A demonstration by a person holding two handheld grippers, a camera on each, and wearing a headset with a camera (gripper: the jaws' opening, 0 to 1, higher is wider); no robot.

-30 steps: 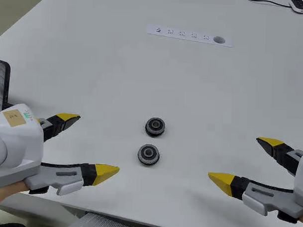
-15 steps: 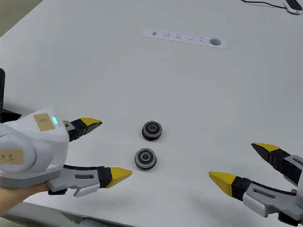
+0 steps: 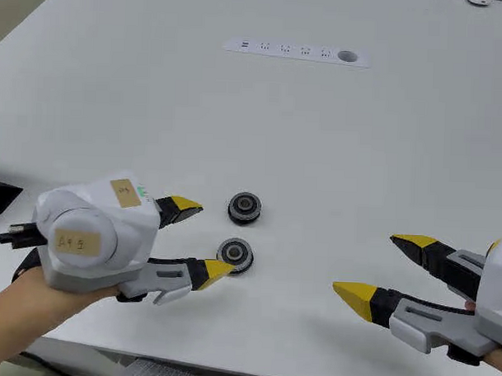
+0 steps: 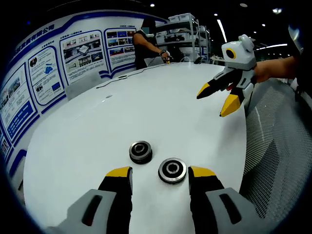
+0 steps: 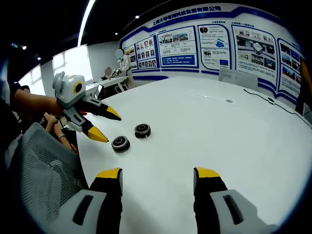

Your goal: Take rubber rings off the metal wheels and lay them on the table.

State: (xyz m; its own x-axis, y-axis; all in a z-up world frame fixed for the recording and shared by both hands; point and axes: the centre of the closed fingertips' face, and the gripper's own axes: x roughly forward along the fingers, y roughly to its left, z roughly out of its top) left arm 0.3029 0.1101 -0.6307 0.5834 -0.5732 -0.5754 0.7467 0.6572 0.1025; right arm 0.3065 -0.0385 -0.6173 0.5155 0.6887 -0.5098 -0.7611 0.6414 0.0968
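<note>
Left gripper (image 3: pixel 206 236): jaws wide apart, hold nothing, tips low over table (image 3: pixel 114 92). Near wheel (image 3: pixel 235 253) just ahead of tips, in line with gap, closer to lower jaw tip in head view; touching or not, cannot tell. Far wheel (image 3: pixel 245 208) just beyond it, not touching. Both lie flat on table, bore axis up; round, so no long axis. Dark rubber ring around each rim. Right gripper (image 3: pixel 380 265): jaws apart, empty, well apart from wheels. Left gripper nearer; probably takes near wheel first.
</note>
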